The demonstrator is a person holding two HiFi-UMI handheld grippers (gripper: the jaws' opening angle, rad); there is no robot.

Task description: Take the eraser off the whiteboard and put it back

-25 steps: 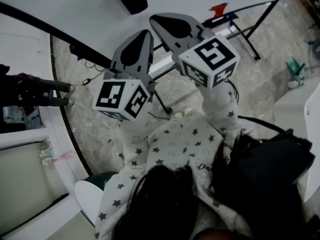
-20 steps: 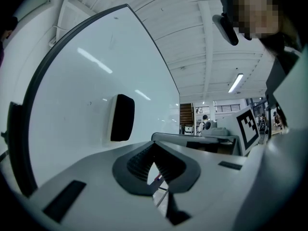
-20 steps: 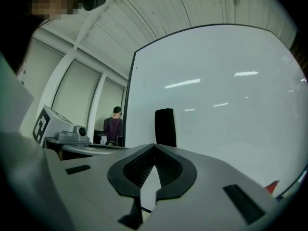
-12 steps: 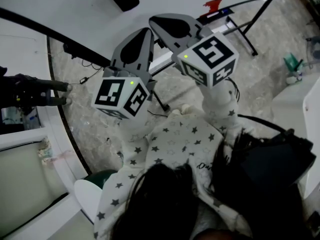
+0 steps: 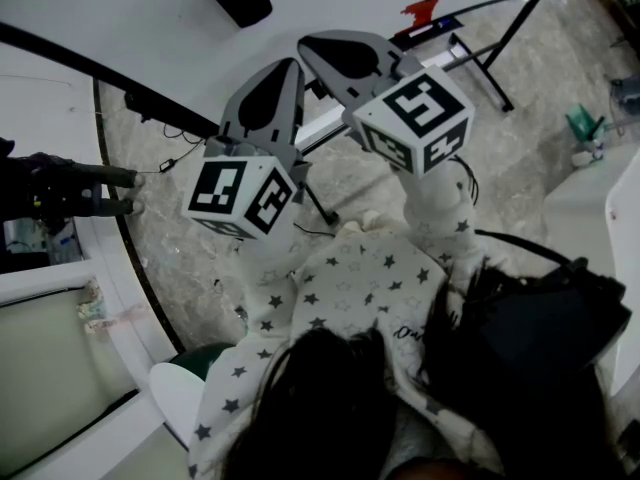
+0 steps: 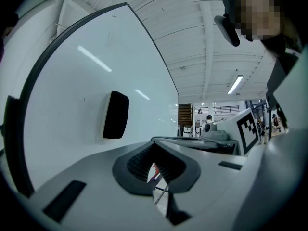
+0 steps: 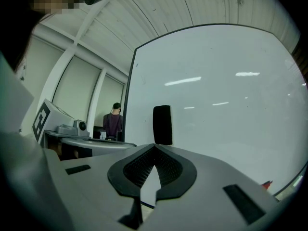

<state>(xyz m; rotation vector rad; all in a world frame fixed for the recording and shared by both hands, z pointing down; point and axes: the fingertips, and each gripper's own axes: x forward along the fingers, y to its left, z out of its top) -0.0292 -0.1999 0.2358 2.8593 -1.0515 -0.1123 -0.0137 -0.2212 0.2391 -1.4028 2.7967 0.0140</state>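
Eraser (image 7: 162,124) clung to the whiteboard (image 7: 231,105), long axis upright, with neither tool touching it. It stood straight ahead of the right tool (image 7: 154,147), while from the left tool (image 6: 154,146) it lay off to the left. Both tools pointed level at the board, jaws closed together and empty. The right tool appeared better aligned, but its jaws would have to part first.

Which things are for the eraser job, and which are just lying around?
For the job: eraser, whiteboard, left tool, right tool, both shut and empty.
Just lying about: small red thing, green thing.
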